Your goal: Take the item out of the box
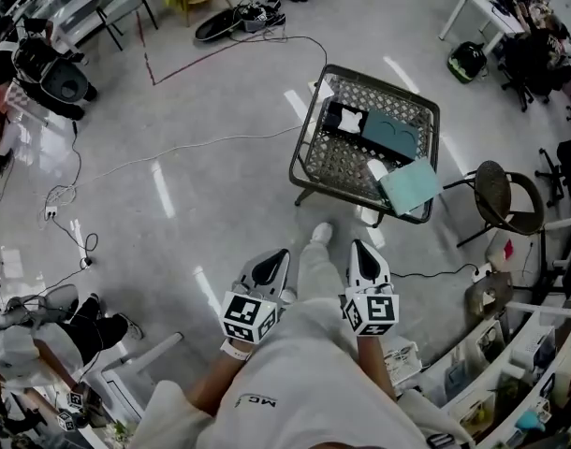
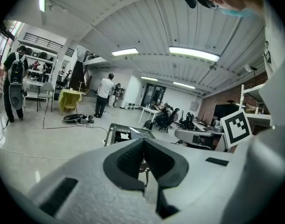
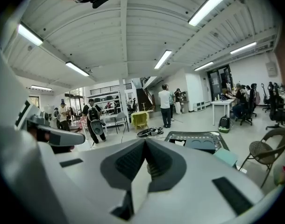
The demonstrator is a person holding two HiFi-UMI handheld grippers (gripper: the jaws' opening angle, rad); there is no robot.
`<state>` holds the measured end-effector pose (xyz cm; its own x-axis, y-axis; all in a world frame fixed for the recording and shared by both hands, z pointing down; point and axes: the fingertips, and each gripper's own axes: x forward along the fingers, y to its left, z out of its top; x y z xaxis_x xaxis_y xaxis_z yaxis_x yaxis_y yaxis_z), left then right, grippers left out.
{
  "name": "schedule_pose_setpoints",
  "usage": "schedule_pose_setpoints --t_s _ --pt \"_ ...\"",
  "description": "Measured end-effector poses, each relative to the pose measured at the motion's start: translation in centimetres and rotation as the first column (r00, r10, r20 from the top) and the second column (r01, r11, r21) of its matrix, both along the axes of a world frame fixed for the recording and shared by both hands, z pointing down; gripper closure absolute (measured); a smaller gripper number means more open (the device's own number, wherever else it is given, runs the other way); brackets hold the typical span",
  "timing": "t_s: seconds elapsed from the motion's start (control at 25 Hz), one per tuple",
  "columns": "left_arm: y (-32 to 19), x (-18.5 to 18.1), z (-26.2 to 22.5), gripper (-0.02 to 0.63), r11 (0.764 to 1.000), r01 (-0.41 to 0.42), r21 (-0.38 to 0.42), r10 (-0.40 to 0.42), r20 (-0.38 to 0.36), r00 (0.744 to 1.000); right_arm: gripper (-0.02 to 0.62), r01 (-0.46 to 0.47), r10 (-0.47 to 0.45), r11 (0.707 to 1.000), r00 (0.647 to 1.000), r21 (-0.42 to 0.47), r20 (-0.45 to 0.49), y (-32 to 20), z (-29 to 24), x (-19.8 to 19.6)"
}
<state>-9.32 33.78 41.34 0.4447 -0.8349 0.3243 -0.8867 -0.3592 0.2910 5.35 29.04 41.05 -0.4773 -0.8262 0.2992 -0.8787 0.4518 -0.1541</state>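
Observation:
A black mesh table (image 1: 315,160) stands on the floor ahead of me. An open teal box (image 1: 390,131) rests on it, with a dark item and a white piece (image 1: 344,120) beside it to the left. The teal lid (image 1: 412,185) lies at the table's near right corner, next to a small white object (image 1: 377,168). My left gripper (image 1: 278,254) and right gripper (image 1: 358,247) are held close to my body, well short of the table. Both are shut and empty. The table (image 2: 119,133) shows beyond the left jaws, and the table (image 3: 194,141) and lid (image 3: 225,156) beyond the right jaws.
A round folding chair (image 1: 506,196) stands just right of the table. Cables (image 1: 126,165) trail across the grey floor at the left. Shelves and clutter (image 1: 510,363) line the right side. Several people (image 3: 167,105) stand in the background near a yellow-draped table (image 3: 140,119).

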Motion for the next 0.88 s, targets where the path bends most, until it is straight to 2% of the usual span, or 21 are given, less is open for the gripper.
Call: schedule_pose_setpoints --t_s 0.28,0.4,0.56,0.64,0.76,0.88 --pt "-11.3 0.9 -0.7 0.583 1.0 -0.031 -0.006 0.031 0.035 0.999 0.58 0.017 -0.017 1.0 0.999 -0.001 0.038 -11.3 -0.6 0.8" --pt "-17.2 2.5 -1.3 0.583 0.998 -0.055 0.002 0.055 0.05 0.997 0.58 0.045 -0.042 0.999 0.996 -0.031 0.084 -16.6 -0.7 1.4" --pt "-24.6 5.7 -2.8 0.581 0.997 -0.073 0.032 0.071 0.055 0.996 0.58 0.086 -0.083 0.995 0.993 -0.042 0.078 -23.1 -0.1 3.0" --pt "-27.9 6.1 -3.9 0.581 0.997 -0.06 0.057 0.056 0.063 0.996 0.58 0.117 -0.114 0.992 0.99 -0.037 0.085 -26.2 -0.4 2.8" --pt "-31.3 6.1 -4.5 0.583 0.998 -0.033 0.056 0.03 0.06 0.998 0.58 0.18 -0.177 0.983 0.98 -0.027 0.092 -29.6 -1.5 2.0" --pt "-33.7 6.7 -4.4 0.583 0.998 -0.043 0.043 0.041 0.061 0.997 0.58 0.21 -0.207 0.978 0.974 -0.019 0.095 -32.4 -2.2 1.8"
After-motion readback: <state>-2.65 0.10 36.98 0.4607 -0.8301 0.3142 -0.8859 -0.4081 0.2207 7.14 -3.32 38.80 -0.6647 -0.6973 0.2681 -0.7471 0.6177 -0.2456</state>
